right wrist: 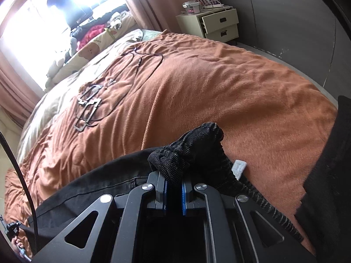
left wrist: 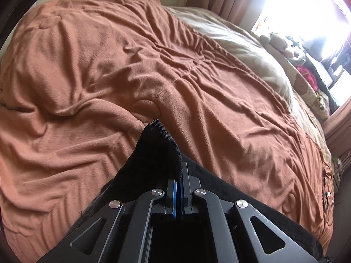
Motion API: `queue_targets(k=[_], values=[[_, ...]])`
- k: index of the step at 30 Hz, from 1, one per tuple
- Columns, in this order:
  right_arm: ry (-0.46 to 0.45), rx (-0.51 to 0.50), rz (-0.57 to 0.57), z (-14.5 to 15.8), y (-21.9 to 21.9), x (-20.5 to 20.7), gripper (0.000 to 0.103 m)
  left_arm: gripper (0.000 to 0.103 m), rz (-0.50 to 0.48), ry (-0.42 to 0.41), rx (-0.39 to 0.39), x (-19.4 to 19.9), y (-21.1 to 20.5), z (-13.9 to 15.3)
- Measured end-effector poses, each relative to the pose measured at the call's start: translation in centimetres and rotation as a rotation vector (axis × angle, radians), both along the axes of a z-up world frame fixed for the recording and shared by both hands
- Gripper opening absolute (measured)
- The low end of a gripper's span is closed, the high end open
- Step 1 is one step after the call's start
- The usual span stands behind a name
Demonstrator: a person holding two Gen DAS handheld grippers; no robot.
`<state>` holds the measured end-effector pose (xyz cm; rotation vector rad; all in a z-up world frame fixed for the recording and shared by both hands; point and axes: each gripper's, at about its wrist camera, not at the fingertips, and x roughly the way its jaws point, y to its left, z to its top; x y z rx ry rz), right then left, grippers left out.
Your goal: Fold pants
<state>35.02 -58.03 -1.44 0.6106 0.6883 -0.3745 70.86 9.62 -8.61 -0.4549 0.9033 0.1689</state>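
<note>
Black pants (left wrist: 153, 153) hang from my left gripper (left wrist: 178, 182), whose blue pads are shut on a corner of the dark cloth above the orange blanket (left wrist: 98, 76). In the right wrist view, my right gripper (right wrist: 174, 183) is shut on a bunched, ribbed part of the black pants (right wrist: 193, 144). More of the garment trails down to the left below it. A drawstring cord (right wrist: 269, 208) and a white label (right wrist: 239, 167) hang to the right of the fingers. The rest of the pants is hidden beneath both grippers.
The orange blanket (right wrist: 219, 87) covers a wide bed with a beige quilt (left wrist: 252, 50) at its far side. Dark cables and grey metal frames (right wrist: 90, 107) lie on the blanket. A cream nightstand (right wrist: 219, 22) stands beyond the bed. Soft toys and clothes (left wrist: 302, 63) crowd the bright window.
</note>
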Motion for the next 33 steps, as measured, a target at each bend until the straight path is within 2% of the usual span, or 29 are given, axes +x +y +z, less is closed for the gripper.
queue_targets(k=[4, 7, 8, 9, 10, 11, 12, 16, 21, 26, 31, 33], values=[[0.039, -0.032, 0.001, -0.6, 0.2, 2.0, 0.006, 0.002, -0.005, 0.059, 0.038, 1.9, -0.8, -2.2], [0.093, -0.076, 0.021, -0.9, 1.3, 3.5, 0.012, 0.003, -0.020, 0.094, 0.034, 2.5, -1.1, -3.3], [0.097, -0.088, 0.034, -0.7, 1.8, 3.6, 0.020, 0.003, -0.030, 0.095, 0.040, 2.5, -1.1, -3.5], [0.090, -0.093, 0.048, -0.3, 2.2, 3.6, 0.041, 0.005, -0.040, 0.092, 0.043, 2.4, -1.2, -3.5], [0.068, -0.091, 0.070, 0.1, 2.6, 3.2, 0.056, 0.006, -0.046, 0.088, 0.040, 2.3, -1.1, -3.5], [0.043, -0.094, 0.082, 0.6, 2.9, 2.7, 0.076, 0.008, -0.051, 0.082, 0.035, 2.1, -1.1, -3.3], [0.007, -0.111, 0.094, 1.4, 3.6, 1.9, 0.079, 0.008, -0.055, 0.077, 0.035, 2.0, -1.1, -3.2], [-0.033, -0.179, 0.180, 3.2, 6.2, 1.1, 0.079, 0.008, -0.068, 0.077, 0.044, 1.9, -1.2, -2.9], [-0.026, -0.320, 0.362, 4.2, 11.4, 3.1, 0.079, 0.008, -0.055, 0.080, 0.025, 2.0, -1.2, -2.9], [-0.008, -0.426, 0.587, 3.7, 17.1, 6.2, 0.079, 0.008, -0.062, 0.087, 0.025, 2.2, -1.1, -3.0], [0.027, -0.508, 0.753, 2.9, 21.0, 9.5, 0.079, 0.008, -0.072, 0.093, 0.034, 2.4, -1.3, -3.0], [0.042, -0.525, 0.811, 2.4, 22.3, 10.7, 0.073, 0.008, -0.071, 0.089, 0.029, 2.4, -1.3, -2.9]])
